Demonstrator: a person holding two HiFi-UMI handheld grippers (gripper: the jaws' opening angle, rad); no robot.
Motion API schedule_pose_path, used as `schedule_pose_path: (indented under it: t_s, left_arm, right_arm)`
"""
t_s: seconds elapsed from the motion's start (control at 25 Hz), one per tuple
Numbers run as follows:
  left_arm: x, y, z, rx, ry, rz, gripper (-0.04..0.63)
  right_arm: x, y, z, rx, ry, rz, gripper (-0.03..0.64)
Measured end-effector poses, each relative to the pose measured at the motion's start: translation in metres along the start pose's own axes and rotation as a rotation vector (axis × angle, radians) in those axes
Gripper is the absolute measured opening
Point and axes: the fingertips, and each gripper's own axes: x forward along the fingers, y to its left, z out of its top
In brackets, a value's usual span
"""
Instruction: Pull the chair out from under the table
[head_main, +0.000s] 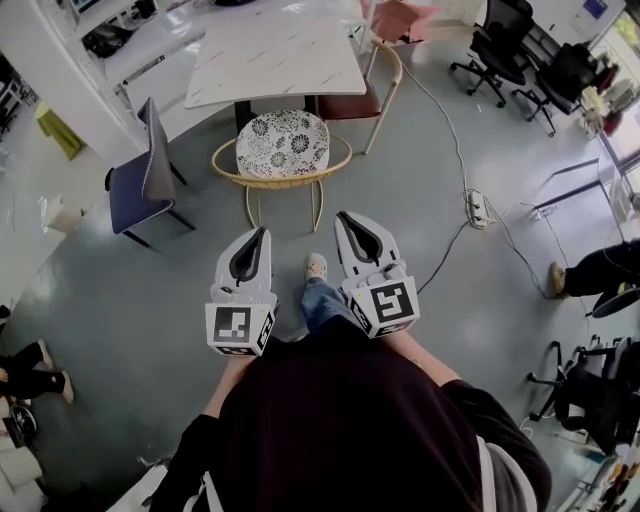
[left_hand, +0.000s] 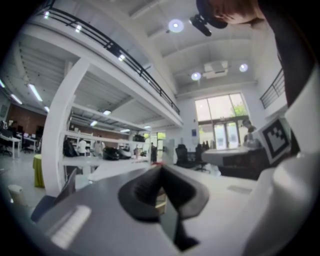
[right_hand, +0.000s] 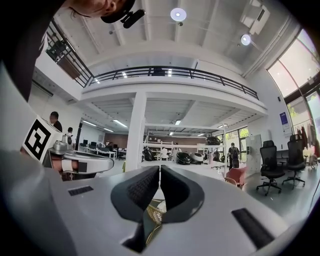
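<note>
A chair with a black-and-white patterned cushion (head_main: 283, 143) and a yellow rounded frame stands at the near edge of the white table (head_main: 275, 55), its front tucked under it. Both grippers hover level over the floor, short of the chair's back. My left gripper (head_main: 262, 233) is shut with nothing in it, and so is my right gripper (head_main: 343, 216). In the right gripper view the shut jaws (right_hand: 159, 169) leave a slit below them through which a bit of the chair's yellow frame (right_hand: 154, 211) shows. The left gripper view shows its jaws (left_hand: 160, 169) meeting, with nothing between them.
A blue-grey chair (head_main: 145, 180) stands to the left of the table, a tan-framed chair (head_main: 375, 92) at its right corner. A power strip (head_main: 478, 208) with cables lies on the floor at right. Black office chairs (head_main: 500, 45) stand far right. My shoe (head_main: 315, 266) is between the grippers.
</note>
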Motion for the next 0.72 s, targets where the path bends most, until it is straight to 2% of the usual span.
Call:
schedule_pose_path:
  t_s: [0.2, 0.36, 0.6, 0.72]
  left_arm:
    - [0.062, 0.041, -0.005, 0.037, 0.017, 0.003, 0.006]
    - [0.103, 0.07, -0.014, 0.008, 0.051, 0.022, 0.006]
    - [0.16, 0.104, -0.052, 0.005, 0.168, 0.015, 0.008]
    - [0.182, 0.114, -0.07, 0.019, 0.239, 0.008, 0.015]
  right_arm:
    - [0.068, -0.03, -0.009, -0.043, 0.008, 0.014, 0.023]
    - [0.113, -0.053, -0.024, -0.025, 0.058, 0.036, 0.023]
    - [0.172, -0.078, -0.067, -0.01, 0.189, 0.12, 0.025]
    - [0.195, -0.088, -0.089, -0.051, 0.253, 0.174, 0.025]
